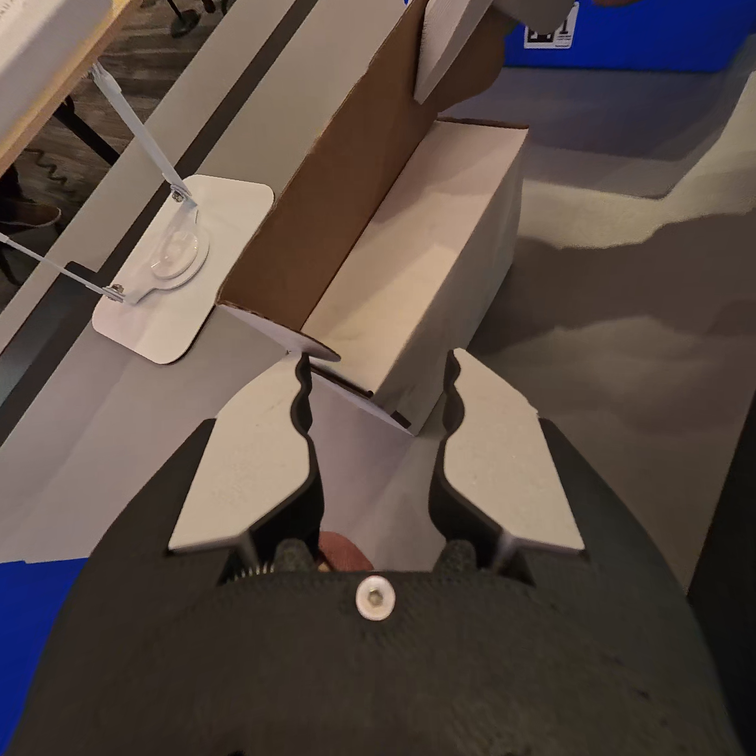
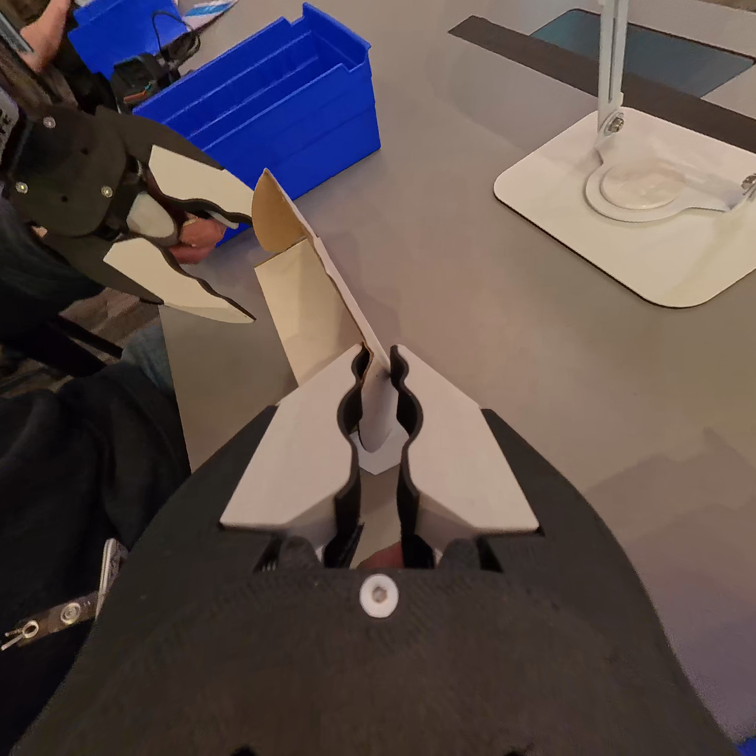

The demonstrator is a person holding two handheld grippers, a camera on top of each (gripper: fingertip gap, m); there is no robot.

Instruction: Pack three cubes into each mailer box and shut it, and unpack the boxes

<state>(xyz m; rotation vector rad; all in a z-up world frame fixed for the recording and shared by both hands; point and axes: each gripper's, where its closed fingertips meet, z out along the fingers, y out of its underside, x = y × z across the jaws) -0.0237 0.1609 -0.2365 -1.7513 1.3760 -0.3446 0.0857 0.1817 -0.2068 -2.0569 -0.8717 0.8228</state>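
Observation:
A white mailer box (image 1: 433,253) lies on the grey table with its brown-lined lid (image 1: 327,184) raised. My left gripper (image 1: 377,359) is open at the box's near end, with a white side flap (image 1: 360,394) lying between its fingers. In the right wrist view my right gripper (image 2: 379,355) is shut on the edge of the lid (image 2: 327,266), which stands up with its rounded brown ear (image 2: 274,217) at the far end. The left gripper (image 2: 250,262) shows there too, open, just left of the box. No cubes are in view.
A white stand base (image 1: 180,266) (image 2: 638,212) with thin legs sits on the table beside the box. Blue bins (image 2: 278,94) stand behind the box, and another blue bin (image 1: 613,41) is past it. A person in dark clothes (image 2: 82,450) is at the table's left edge.

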